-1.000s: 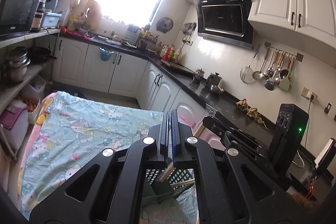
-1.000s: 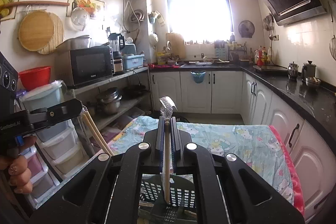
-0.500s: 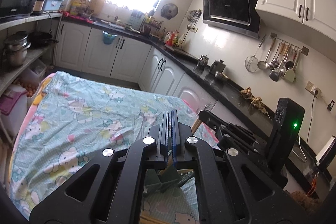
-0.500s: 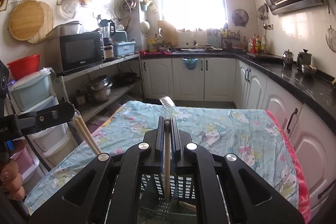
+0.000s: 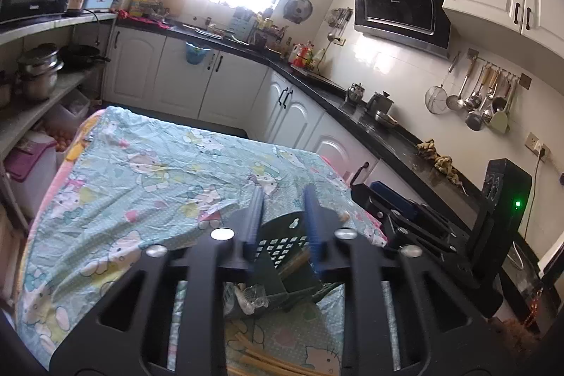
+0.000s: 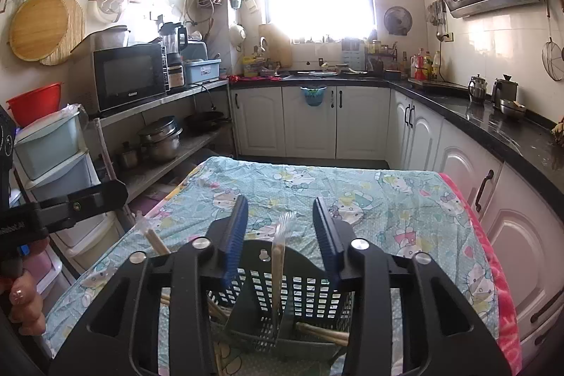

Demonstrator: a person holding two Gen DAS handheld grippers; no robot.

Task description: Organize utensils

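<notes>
A dark green slotted utensil basket point(image 6: 303, 284) stands on the cartoon-print tablecloth point(image 6: 370, 199). My right gripper point(image 6: 281, 199) hangs just over it and its jaws are opening. A wooden-handled fork in a clear wrapper point(image 6: 278, 252) stands in the basket between the pads, touching neither. My left gripper point(image 5: 284, 190) is over the same basket point(image 5: 282, 235), jaws opening. A pair of chopsticks point(image 5: 296, 265) leans in the basket behind its right finger, free of the pads. In the right wrist view those chopsticks point(image 6: 155, 240) lean at the left.
More chopsticks point(image 6: 320, 332) lie in the basket's bottom and others point(image 5: 261, 358) lie on the cloth near me. The right gripper point(image 5: 384, 203) is close on the left one's right. Black counters point(image 6: 493, 125) and white cabinets run behind and right; shelves with pots point(image 6: 162, 140) stand left.
Both grippers sank toward the basket and went from shut to open. The right let go of the fork, the left let go of the chopsticks; both now rest in the basket.
</notes>
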